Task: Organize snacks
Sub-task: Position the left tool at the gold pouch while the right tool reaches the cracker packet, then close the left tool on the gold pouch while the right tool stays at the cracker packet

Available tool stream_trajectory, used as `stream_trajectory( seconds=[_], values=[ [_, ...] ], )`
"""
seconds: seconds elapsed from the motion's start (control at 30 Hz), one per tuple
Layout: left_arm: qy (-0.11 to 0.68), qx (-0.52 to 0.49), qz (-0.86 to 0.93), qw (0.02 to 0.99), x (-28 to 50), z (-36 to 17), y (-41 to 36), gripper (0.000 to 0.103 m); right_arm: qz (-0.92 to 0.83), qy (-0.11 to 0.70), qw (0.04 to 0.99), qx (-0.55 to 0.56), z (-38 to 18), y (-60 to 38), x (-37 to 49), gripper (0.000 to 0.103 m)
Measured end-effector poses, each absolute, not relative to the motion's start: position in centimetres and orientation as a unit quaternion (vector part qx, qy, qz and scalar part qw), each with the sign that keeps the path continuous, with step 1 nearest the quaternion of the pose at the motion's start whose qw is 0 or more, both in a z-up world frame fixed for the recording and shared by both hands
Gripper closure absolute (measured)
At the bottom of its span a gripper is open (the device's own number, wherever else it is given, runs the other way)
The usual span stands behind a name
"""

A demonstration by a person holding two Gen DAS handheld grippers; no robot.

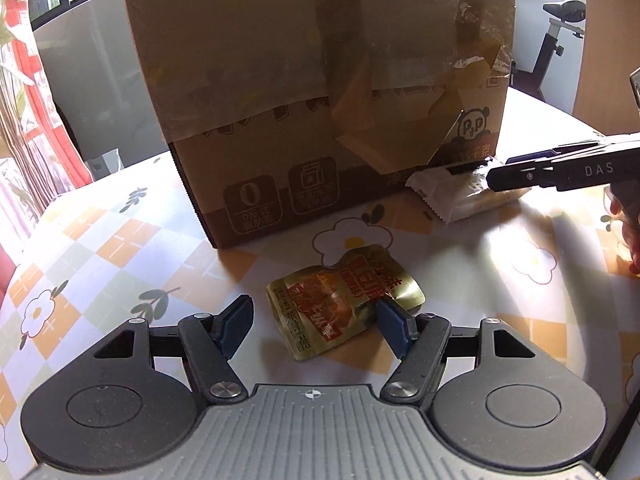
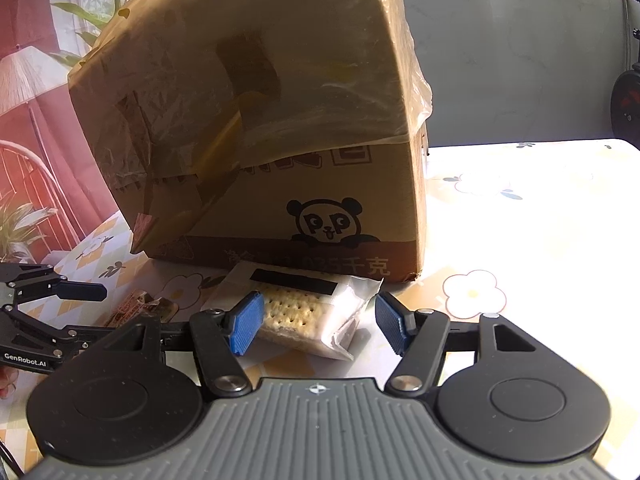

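- The left gripper point(image 1: 314, 326) hangs low over the flowered tablecloth point(image 1: 100, 248), jaws spread wide and gripping nothing. The gold snack pouch point(image 1: 344, 300) lies flat between its blue pads point(image 1: 236, 326), toward the right-hand one, whose tip overlaps the pouch's edge; I cannot tell whether they touch.
- At 12 o'clock from that pouch stands the taped cardboard box point(image 1: 320, 92) with a panda logo, upright on the table; its top is out of frame, so I cannot tell whether it is open.
- At 2 o'clock from the pouch, against the box's foot, lies the cracker packet point(image 1: 460, 196), a clear wrapper with a black strip.
- The right gripper point(image 2: 318, 326) is also released, jaws wide. The cracker packet point(image 2: 304, 312) sits between the pads, nearer the left one, one end raised off the cloth.
- Judgement: both hands look to be at the pick-up step, each lined up on one snack, with neither grasped yet.
- Next move, as I judge it: each gripper needs to centre on its snack and close firmly. The thin, crinkly pouch probably calls for pads pressed to the cloth; the crackers need gentle pressure.
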State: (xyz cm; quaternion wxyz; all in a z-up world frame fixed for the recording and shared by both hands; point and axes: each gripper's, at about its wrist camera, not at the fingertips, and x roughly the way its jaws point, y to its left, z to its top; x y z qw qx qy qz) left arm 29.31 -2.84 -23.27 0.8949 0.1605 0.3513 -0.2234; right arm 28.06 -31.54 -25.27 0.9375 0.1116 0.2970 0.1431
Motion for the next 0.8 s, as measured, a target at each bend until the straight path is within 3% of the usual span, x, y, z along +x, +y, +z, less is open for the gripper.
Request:
stream_trajectory(
  seconds=[0.27,0.5,0.73,0.8],
  values=[
    [0.345,0.19,-0.259,0.882,30.7,-23.4,-4.7,0.032,0.148,0.299,0.936,0.111,-25.3,-31.4,28.2,0.038],
    [0.345,0.141,-0.258,0.891,31.9,-24.1,-4.7,0.032,0.148,0.301,0.935,0.114,-25.4,-31.6,28.3,0.038],
    [0.352,0.093,-0.241,0.899,31.3,-24.1,-3.4,0.055,0.145,0.307,0.933,0.117,-25.5,-31.6,28.6,0.035],
    [0.361,0.078,-0.229,0.901,31.3,-24.0,-3.1,0.055,0.144,0.309,0.933,0.116,-25.5,-31.6,28.8,0.033]
  ],
)
